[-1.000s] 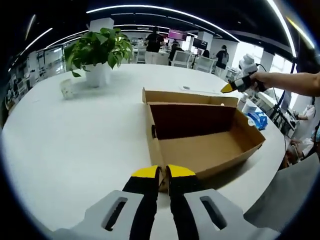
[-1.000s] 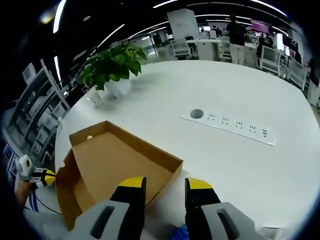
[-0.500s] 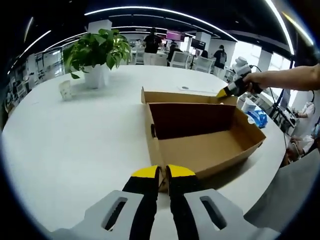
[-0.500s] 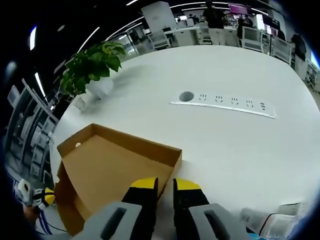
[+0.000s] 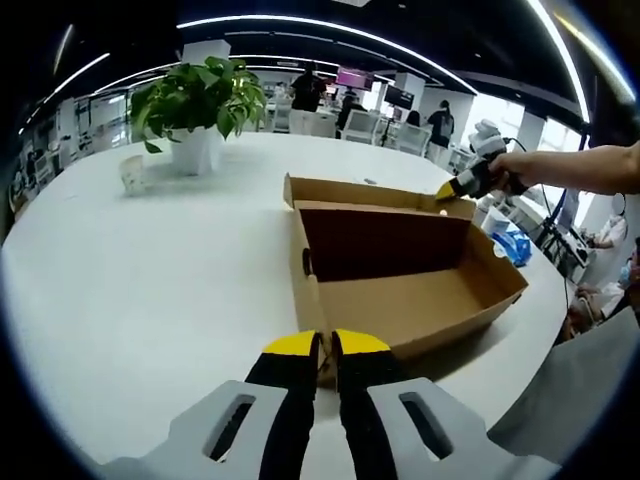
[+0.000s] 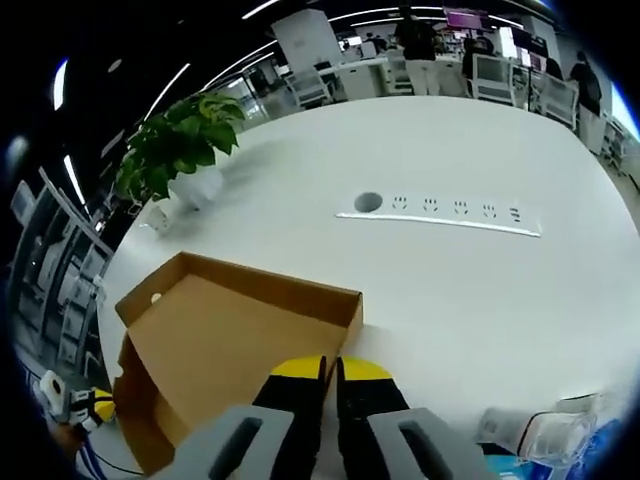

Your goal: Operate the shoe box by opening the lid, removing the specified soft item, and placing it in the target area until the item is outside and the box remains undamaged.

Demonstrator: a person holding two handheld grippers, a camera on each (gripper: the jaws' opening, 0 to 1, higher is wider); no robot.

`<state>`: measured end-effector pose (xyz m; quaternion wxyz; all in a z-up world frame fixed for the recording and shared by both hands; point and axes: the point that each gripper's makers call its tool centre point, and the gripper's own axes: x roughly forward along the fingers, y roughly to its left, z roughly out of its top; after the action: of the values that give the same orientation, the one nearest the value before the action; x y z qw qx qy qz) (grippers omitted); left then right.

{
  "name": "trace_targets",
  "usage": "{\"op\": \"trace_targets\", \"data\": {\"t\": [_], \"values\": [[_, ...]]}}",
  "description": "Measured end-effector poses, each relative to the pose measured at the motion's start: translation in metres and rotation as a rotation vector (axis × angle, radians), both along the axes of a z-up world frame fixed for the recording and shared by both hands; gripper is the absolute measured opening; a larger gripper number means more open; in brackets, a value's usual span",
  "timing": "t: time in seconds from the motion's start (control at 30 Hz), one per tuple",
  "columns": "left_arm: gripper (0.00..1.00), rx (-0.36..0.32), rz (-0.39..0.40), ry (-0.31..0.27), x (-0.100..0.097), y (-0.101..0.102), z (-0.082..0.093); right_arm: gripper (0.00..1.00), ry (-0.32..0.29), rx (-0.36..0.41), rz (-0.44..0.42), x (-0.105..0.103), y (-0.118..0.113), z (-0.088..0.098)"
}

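Left gripper view: left hand-held gripper (image 5: 327, 345) pinched on near corner of cardboard box (image 5: 400, 290), jaws almost together on the wall edge. Box open and lying on white counter (image 5: 150, 290), lid (image 5: 375, 193) folded back on far side. Right hand-held gripper (image 5: 452, 188) touching far lid edge, held by a hand (image 5: 515, 166). Blue soft item (image 5: 516, 240) on counter just beside box. Potted plant (image 5: 197, 105) well apart.

Right gripper view: right hand-held gripper (image 6: 330, 369) jaws narrow, closed on lid (image 6: 240, 340) rim. Socket strip (image 6: 440, 214) farther on counter (image 6: 480, 280).
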<state>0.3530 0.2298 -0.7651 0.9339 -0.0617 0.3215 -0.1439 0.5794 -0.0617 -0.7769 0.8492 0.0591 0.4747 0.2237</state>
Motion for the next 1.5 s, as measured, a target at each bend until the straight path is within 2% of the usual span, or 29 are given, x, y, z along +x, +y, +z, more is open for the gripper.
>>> {"op": "trace_targets", "data": {"t": [0.43,1.0,1.5], "values": [[0.04,-0.003,0.000,-0.001,-0.001,-0.001,0.000,0.00,-0.078,-0.017,0.043,-0.002,0.000,0.020],[0.04,0.000,-0.006,0.000,-0.002,-0.003,0.000,0.00,-0.183,0.000,0.074,-0.004,0.000,0.049],[0.04,0.003,-0.008,0.001,-0.002,-0.003,0.000,0.00,-0.272,0.013,0.105,-0.017,0.000,0.071]]}}
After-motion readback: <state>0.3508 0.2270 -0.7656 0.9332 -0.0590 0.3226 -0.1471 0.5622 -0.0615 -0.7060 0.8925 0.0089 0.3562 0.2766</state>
